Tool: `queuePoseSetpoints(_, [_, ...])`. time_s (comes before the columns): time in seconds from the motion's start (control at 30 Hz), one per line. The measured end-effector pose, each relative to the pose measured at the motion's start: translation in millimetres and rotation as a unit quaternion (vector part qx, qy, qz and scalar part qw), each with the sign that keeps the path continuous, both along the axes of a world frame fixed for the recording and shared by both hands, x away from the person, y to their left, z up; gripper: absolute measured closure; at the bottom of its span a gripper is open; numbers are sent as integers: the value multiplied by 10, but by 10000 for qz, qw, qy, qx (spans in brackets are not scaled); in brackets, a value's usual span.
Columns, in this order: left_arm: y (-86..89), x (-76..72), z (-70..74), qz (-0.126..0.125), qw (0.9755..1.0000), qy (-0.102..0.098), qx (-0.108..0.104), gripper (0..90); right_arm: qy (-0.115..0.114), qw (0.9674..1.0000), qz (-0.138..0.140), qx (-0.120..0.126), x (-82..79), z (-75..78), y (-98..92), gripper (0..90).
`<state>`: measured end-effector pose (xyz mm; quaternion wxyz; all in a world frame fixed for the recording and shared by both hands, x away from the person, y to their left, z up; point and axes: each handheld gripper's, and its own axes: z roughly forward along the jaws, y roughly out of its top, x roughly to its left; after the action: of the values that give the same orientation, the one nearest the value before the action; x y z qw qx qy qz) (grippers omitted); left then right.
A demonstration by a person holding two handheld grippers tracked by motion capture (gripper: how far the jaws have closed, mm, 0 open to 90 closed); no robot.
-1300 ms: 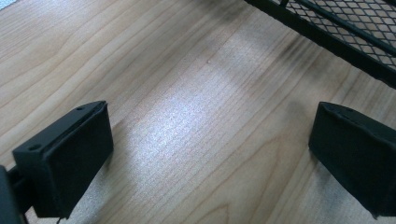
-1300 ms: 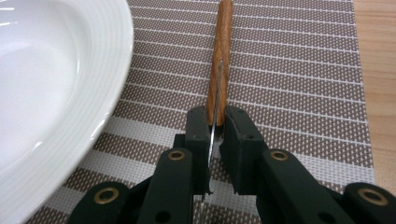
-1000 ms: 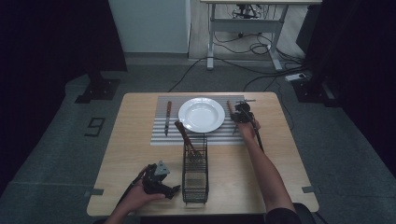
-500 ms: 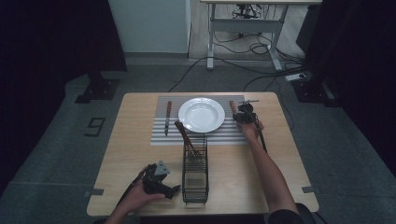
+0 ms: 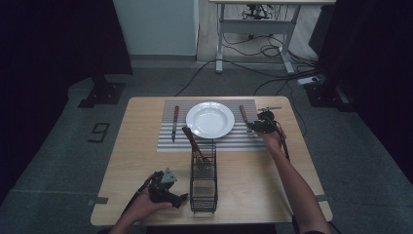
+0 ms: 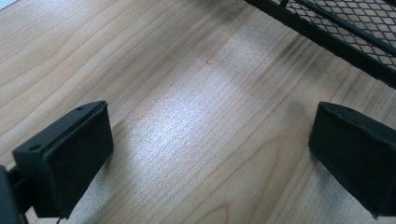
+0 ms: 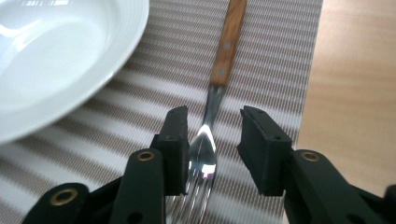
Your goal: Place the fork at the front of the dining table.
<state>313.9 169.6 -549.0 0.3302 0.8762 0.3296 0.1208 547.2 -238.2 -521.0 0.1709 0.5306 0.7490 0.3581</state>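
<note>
The fork is lying on the striped placemat, just right of the white plate, its wooden handle pointing away from the person. The right gripper view is showing what the high view is not: the right gripper is standing over the fork's head with its jaws parted, having just been opening, and a gap is showing on each side of the metal, though on the left side it is thin and hard to judge. The tines are running out of that view at the bottom. In the high view the right gripper is blocking the fork's head. A knife is lying left of the plate. Near the plate, a wire caddy is holding a dark utensil. The left gripper is resting beside the caddy, jaws spread wide over bare table.
</note>
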Motion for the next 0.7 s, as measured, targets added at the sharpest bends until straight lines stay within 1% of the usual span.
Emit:
queuePoseSetpoints(0.03, [0, 1, 0, 0, 10000, 0, 0, 0, 91, 10000, 24, -33, -14, -10, -4, 568])
queuePoseSetpoints(0.07, [0, 0, 0, -1, 10000, 0, 1, 0, 121, 9999, 49, -65, -36, -19, -13, 565])
queuePoseSetpoints(0.1, [0, 0, 0, -1, 10000, 0, 1, 0, 97, 9999, 44, -73, -63, -27, -20, 563])
queuePoseSetpoints(0.17, [0, 0, 0, -1, 10000, 0, 0, 0, 112, 9999, 78, -49, -104, -44, -38, 539])
queuePoseSetpoints(0.23, [0, 0, 0, -1, 10000, 0, 1, 0, 212, 9997, 127, 3, -121, -60, -51, 500])
queuePoseSetpoints(0.27, [0, 0, 0, -1, 10000, 1, 0, 0, 214, 9996, 164, 42, -133, -65, -59, 500])
queuePoseSetpoints(0.3, [0, 0, 0, 0, 10000, 0, 0, 0, 161, 9997, 143, 98, -153, -71, -62, 500])
queuePoseSetpoints(0.37, [0, 0, 0, -1, 10000, 0, 1, 0, 159, 9996, 180, 169, -178, -85, -64, 499])
queuePoseSetpoints(0.47, [0, -2, 0, 7, 10000, -2, 1, 0, 194, 9993, 233, 224, -211, -119, -57, 493])
queuePoseSetpoints(0.57, [-1, -3, 0, 14, 10000, -2, 0, 0, 279, 9988, 284, 267, -227, -133, -53, 482])
queuePoseSetpoints(0.63, [-1, -5, 0, 16, 10000, -3, -1, 0, 246, 9985, 308, 376, -253, -142, -46, 488])
queuePoseSetpoints(0.7, [-1, -5, 0, 15, 10000, -2, 0, 0, 275, 9982, 383, 374, -278, -150, -23, 488])
